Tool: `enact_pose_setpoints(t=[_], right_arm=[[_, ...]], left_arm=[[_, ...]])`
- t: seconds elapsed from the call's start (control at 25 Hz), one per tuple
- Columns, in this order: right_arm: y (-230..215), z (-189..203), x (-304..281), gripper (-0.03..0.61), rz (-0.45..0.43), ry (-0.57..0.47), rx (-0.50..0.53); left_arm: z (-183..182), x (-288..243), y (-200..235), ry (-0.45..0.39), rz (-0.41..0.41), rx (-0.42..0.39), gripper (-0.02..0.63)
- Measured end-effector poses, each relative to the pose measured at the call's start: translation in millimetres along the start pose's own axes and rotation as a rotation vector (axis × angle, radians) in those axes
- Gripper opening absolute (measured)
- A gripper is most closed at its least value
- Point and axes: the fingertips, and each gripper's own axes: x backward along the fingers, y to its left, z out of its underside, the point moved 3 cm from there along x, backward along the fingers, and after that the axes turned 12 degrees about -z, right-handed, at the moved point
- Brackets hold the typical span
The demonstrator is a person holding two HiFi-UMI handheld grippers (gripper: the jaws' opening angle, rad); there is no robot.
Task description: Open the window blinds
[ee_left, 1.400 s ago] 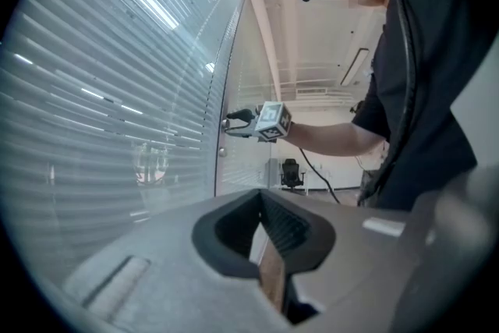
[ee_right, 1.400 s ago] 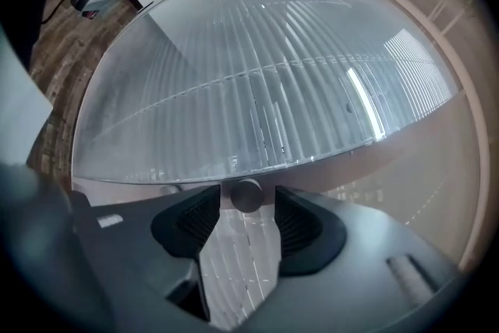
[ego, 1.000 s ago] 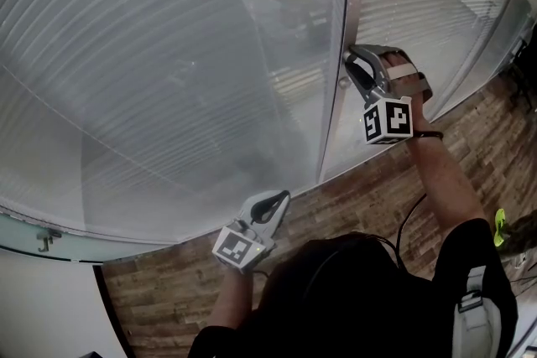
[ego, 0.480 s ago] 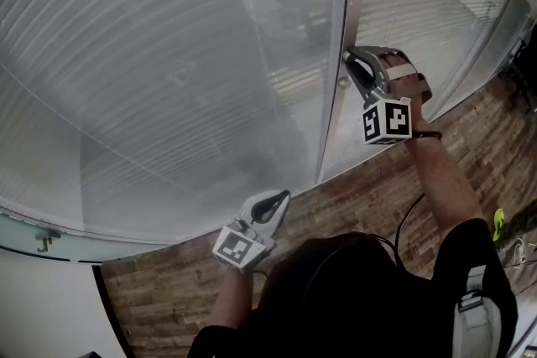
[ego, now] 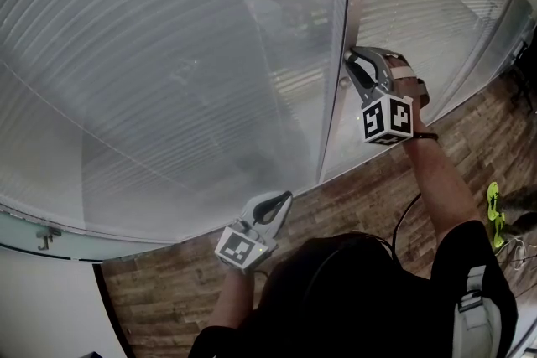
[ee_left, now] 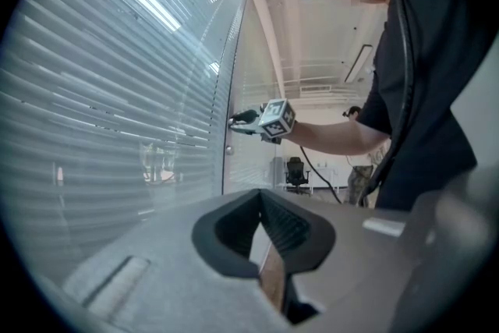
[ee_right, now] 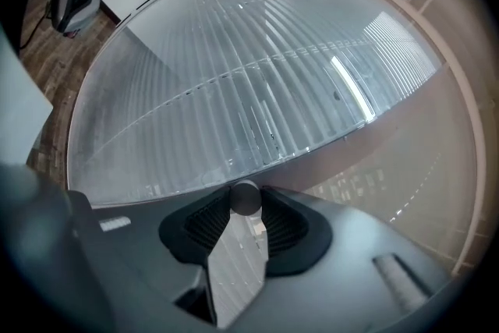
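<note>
While the slatted blinds cover the glass on both sides of the upright window post, the head view shows the right tongs with their tips against the post, just above a small stud on it; the left tongs sit lower and to the left of the post, over the wooden floor. From the left gripper view, the left tongs' jaws meet at their tips with nothing between them; beyond them the right tongs reach in to the post from its right. From the right gripper view, the right tongs have just been closing; their pads pinch a round grey knob, with the slats spread beyond it.
</note>
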Motion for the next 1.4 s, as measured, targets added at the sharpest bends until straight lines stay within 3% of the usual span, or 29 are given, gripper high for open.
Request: enact_pose_setpoints(t=[0.68, 1.0, 1.16, 1.4], right_arm=[[-6.4, 1.3, 2.1, 0.127, -0.016, -0.103, -0.358], [-7.5, 8.5, -0.4, 0.127, -0.016, -0.233, -0.713], [-7.3, 15.3, -1.8, 0.127, -0.014, -0.266, -0.821], [-9.3, 19.0, -2.0, 0.127, -0.042, -0.376, -1.074]], left_arm=[[2.3, 0.2, -4.9, 0.005, 0.001, -0.012, 0.005], [3.9, 1.5, -9.8, 0.003, 0.006, -0.004, 0.005], [6.0, 1.2, -12.2, -0.009, 0.005, 0.027, 0.005], [5.2, 1.7, -12.1, 0.006, 0.012, -0.001, 0.005]])
